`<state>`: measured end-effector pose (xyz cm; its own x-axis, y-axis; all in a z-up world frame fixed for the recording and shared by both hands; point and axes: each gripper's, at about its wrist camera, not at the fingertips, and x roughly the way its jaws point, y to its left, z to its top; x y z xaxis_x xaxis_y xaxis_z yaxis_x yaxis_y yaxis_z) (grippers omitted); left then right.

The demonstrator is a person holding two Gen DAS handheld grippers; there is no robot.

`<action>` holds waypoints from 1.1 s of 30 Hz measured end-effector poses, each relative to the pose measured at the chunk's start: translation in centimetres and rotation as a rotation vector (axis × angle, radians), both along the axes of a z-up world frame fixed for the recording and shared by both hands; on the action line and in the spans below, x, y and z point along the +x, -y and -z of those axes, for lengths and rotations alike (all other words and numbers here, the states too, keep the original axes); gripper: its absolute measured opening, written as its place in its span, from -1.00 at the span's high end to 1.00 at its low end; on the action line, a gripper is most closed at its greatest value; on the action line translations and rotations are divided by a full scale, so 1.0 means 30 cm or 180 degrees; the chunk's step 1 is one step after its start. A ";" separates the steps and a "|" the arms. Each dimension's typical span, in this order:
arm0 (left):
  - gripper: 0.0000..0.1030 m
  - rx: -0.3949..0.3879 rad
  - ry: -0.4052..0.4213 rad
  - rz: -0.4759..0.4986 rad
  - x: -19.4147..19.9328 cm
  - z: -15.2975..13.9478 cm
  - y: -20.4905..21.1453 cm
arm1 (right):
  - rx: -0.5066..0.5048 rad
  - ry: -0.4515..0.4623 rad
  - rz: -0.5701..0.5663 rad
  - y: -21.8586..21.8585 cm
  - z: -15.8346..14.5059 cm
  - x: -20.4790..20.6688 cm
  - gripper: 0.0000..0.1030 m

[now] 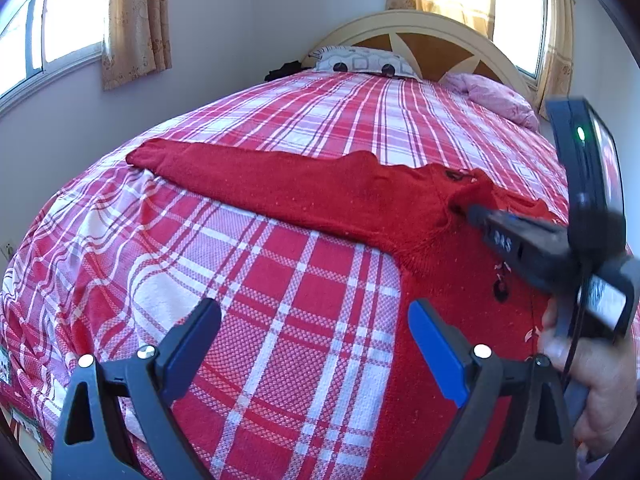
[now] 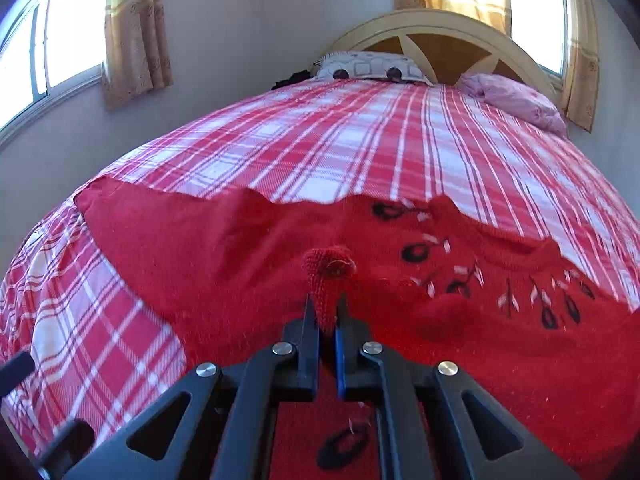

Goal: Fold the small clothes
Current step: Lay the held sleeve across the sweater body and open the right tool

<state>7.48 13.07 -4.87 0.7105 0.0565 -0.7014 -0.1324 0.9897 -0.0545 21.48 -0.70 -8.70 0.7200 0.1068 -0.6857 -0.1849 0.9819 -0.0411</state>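
R gripper (image 2: 325,308) is clamped tight on a pinch of red knit, w/ a bunched nub of the fabric poking out past the fingertips. From the left wrist view the same tool comes in from the right side, tips buried in the sweater (image 1: 304,192) near its neck/shoulder area, a hand (image 1: 592,380) wrapped round the handle at the near right edge.

L gripper (image 1: 314,336) hangs wide open over bare plaid bedspread (image 1: 256,264), nothing between the jaws; its right finger sits just beside the sweater's near edge, not touching as far as I can tell.

The sweater lies on the near half of the bed, body to the right (black and white flower stitching on the front), one sleeve stretched out flat toward the left. The other sleeve can't be made out clearly; it may be the piece the R gripper has hold of, but I wouldn't swear to it.

Progress: early, imo. Garment is mostly spread flat, no neat fold lines visible yet, and the left sleeve is untouched. Left to do: bring the held bit across the body, fold the long sleeve in, then halve the body.

Farther out: two pillows (image 2: 372,66) against the curved headboard (image 2: 440,36) at the far end, curtained windows (image 2: 60,36) on both sides.
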 end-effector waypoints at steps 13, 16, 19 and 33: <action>-0.88 0.0103 -0.0054 0.0012 0.002 0.009 0.004 | 0.1775 -0.0167 -0.0272 0.273 -0.124 -0.053 0.28; -0.88 0.0108 -0.0083 -0.0017 0.009 0.018 0.004 | 0.1519 0.0077 0.0449 0.467 -0.159 -0.124 0.24; -0.88 0.0054 -0.0124 -0.0016 0.018 0.028 0.008 | 0.1041 0.0138 0.0897 0.604 -0.148 -0.176 0.24; -0.88 0.0053 -0.0185 -0.0218 0.069 0.024 -0.057 | 0.0682 -0.0018 0.1565 0.855 0.029 -0.227 0.09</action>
